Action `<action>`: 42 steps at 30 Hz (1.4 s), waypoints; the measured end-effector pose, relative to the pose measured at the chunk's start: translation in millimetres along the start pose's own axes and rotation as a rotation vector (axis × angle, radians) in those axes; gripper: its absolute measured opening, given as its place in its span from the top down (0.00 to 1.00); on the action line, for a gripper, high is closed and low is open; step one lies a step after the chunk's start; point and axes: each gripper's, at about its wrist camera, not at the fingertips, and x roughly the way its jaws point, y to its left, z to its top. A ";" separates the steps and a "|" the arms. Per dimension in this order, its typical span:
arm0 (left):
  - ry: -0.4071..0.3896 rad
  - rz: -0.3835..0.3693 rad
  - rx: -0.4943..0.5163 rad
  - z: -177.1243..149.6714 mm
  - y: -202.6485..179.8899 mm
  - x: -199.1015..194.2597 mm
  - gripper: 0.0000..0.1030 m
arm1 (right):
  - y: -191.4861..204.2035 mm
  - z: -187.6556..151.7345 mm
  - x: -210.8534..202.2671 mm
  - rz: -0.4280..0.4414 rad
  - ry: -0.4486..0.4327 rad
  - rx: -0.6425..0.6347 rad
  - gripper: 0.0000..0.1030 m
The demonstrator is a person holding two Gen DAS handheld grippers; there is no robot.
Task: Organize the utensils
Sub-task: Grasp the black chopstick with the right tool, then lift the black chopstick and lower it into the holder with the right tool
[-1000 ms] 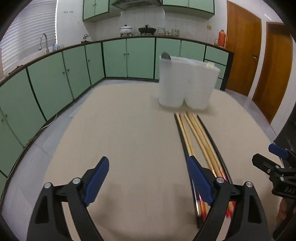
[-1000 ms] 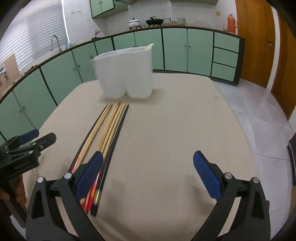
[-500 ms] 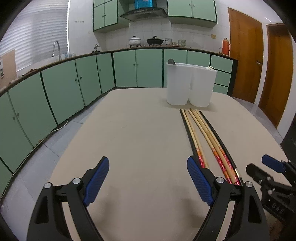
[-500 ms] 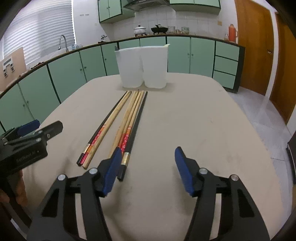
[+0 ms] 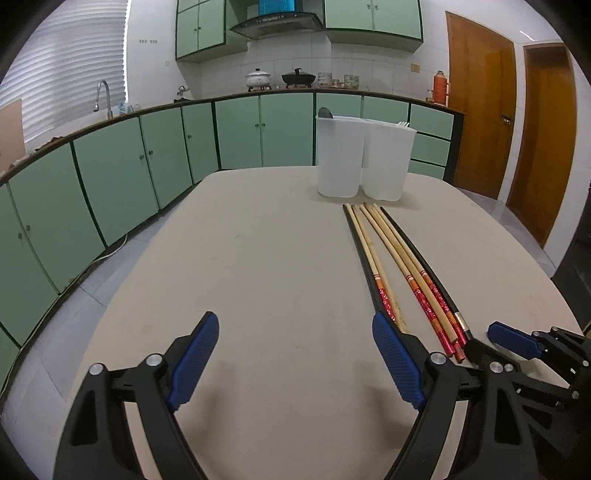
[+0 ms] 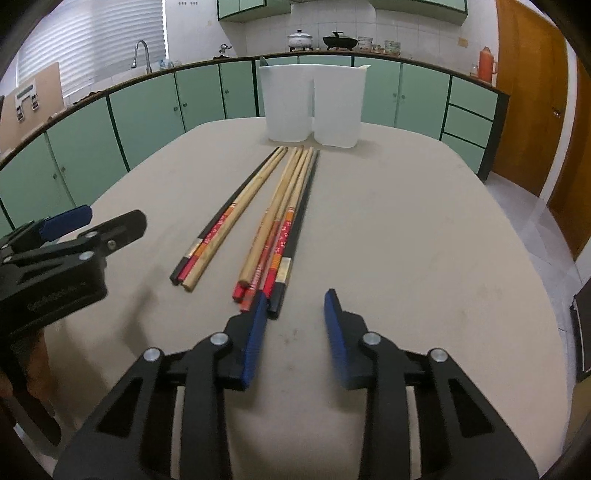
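- chopsticks [image 6: 280, 218] lie in a row on the table [image 6: 424, 229], tips just before the white holder [image 6: 314, 103].
- right gripper [image 6: 295, 314] closing, nothing between its jaws, at the chopsticks' near ends.
- left gripper [image 5: 295, 347] spread wide, empty, left of the chopsticks.

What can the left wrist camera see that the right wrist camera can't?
Only the left wrist view shows the range hood and two wooden doors. Only the right wrist view shows the near ends of the chopsticks clearly, lying in two groups, and the right gripper closing on nothing. Both show the white holder, the table, the sink tap and the open left gripper.
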 end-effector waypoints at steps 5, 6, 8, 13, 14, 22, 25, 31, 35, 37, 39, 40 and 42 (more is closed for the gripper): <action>0.002 0.001 -0.003 -2.3 -1.6 -0.4 0.19 | -15.5 -0.4 -1.4 -0.029 -0.003 0.040 0.71; 0.002 0.000 -0.002 -2.5 -2.6 -0.5 0.19 | -16.3 -0.5 -1.8 -0.022 -0.004 0.044 0.71; -0.001 -0.001 0.002 -3.2 -4.6 -1.9 0.19 | -13.5 -2.0 -1.3 -0.013 -0.004 0.026 0.74; -0.004 -0.014 0.012 -4.6 -8.9 -4.2 0.19 | -7.9 -2.5 1.8 0.007 -0.009 0.000 0.94; -0.003 -0.017 0.011 -5.7 -9.5 -4.7 0.19 | -8.1 -2.6 1.6 0.009 -0.010 0.004 0.94; 0.027 -0.038 0.018 -13.4 -22.7 0.8 0.24 | -30.7 1.8 -13.3 -0.011 -0.069 0.093 0.94; 0.033 -0.037 0.033 -13.2 -27.7 3.2 0.26 | -39.3 1.6 -15.9 -0.022 -0.074 0.114 0.94; 0.075 -0.013 0.053 -14.8 -32.7 11.9 0.32 | -42.5 0.3 -15.3 -0.010 -0.077 0.125 0.94; 0.095 -0.006 0.056 -12.5 -33.6 15.9 0.32 | -45.1 -1.3 -16.6 -0.005 -0.082 0.135 0.94; 0.096 -0.004 0.064 -12.2 -34.5 16.5 0.32 | -47.1 -2.5 -16.1 -0.001 -0.079 0.140 0.94; 0.106 -0.020 0.067 -11.4 -35.5 18.2 0.32 | -47.9 -3.4 -14.8 0.005 -0.075 0.142 0.94; 0.118 -0.026 0.070 -11.5 -36.5 20.2 0.32 | -47.8 -3.5 -14.3 0.007 -0.073 0.143 0.94; 0.137 -0.019 0.082 -12.0 -39.1 23.9 0.36 | -48.5 -3.9 -13.9 0.010 -0.072 0.143 0.94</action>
